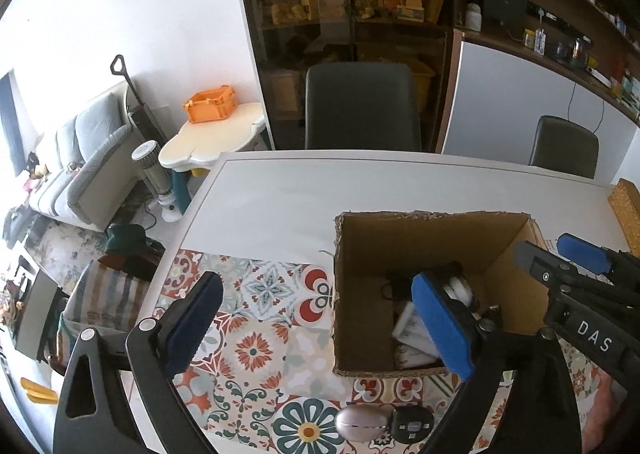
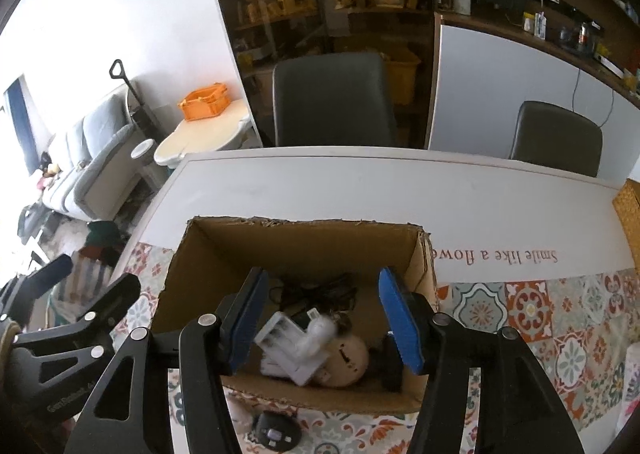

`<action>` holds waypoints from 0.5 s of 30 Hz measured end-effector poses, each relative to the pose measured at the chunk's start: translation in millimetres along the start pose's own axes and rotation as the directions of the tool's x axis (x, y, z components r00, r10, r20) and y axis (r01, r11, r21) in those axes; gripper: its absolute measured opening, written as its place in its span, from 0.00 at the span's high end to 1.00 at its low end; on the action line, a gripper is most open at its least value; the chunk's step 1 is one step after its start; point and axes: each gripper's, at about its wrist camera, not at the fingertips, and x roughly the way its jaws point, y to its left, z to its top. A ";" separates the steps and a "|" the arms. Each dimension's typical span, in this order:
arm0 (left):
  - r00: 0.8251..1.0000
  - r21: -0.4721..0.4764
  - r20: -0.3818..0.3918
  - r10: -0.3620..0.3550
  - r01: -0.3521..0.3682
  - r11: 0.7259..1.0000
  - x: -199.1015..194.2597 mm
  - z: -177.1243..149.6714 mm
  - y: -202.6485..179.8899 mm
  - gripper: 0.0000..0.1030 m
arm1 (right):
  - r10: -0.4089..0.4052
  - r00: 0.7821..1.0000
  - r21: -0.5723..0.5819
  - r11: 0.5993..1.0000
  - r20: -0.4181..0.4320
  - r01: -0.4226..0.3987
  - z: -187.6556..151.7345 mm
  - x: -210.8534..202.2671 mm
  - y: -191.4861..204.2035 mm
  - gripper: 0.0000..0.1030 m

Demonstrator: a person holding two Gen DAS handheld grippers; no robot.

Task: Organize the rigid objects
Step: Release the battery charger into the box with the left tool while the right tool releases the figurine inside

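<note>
An open cardboard box (image 1: 424, 238) (image 2: 304, 242) stands on the patterned mat. Inside lie a white battery charger (image 2: 286, 346), a blurred white plug-like piece (image 2: 320, 328), a beige oval device (image 2: 350, 360), black cables (image 2: 320, 288) and a black item (image 2: 390, 366). My right gripper (image 2: 324, 324) is open and empty, just above the box's contents. My left gripper (image 1: 320, 328) is open and empty, above the box's left wall. On the mat in front of the box lie a silver oval object (image 1: 360, 422) and a black round adapter (image 1: 412, 424) (image 2: 276, 434).
The white table (image 1: 320, 189) carries a tile-patterned mat (image 1: 256, 334). Two grey chairs (image 1: 362, 105) (image 1: 564, 143) stand behind it. A cork board (image 1: 626, 209) sits at the right edge. A sofa, fan and small table with an orange crate (image 1: 208, 105) are left.
</note>
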 end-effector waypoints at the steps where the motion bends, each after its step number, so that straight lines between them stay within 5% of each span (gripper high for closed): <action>1: 1.000 -0.002 0.001 0.000 0.000 1.000 -1.2 -1.1 0.4 0.06 | -0.002 1.000 0.002 1.000 -0.004 0.002 -1.0 -0.3 0.1 0.44; 15: 1.000 -0.031 0.023 -0.002 0.003 1.000 -33.8 -28.3 15.8 0.01 | 0.016 1.000 0.029 0.999 0.027 -0.016 -27.5 -35.0 3.7 0.41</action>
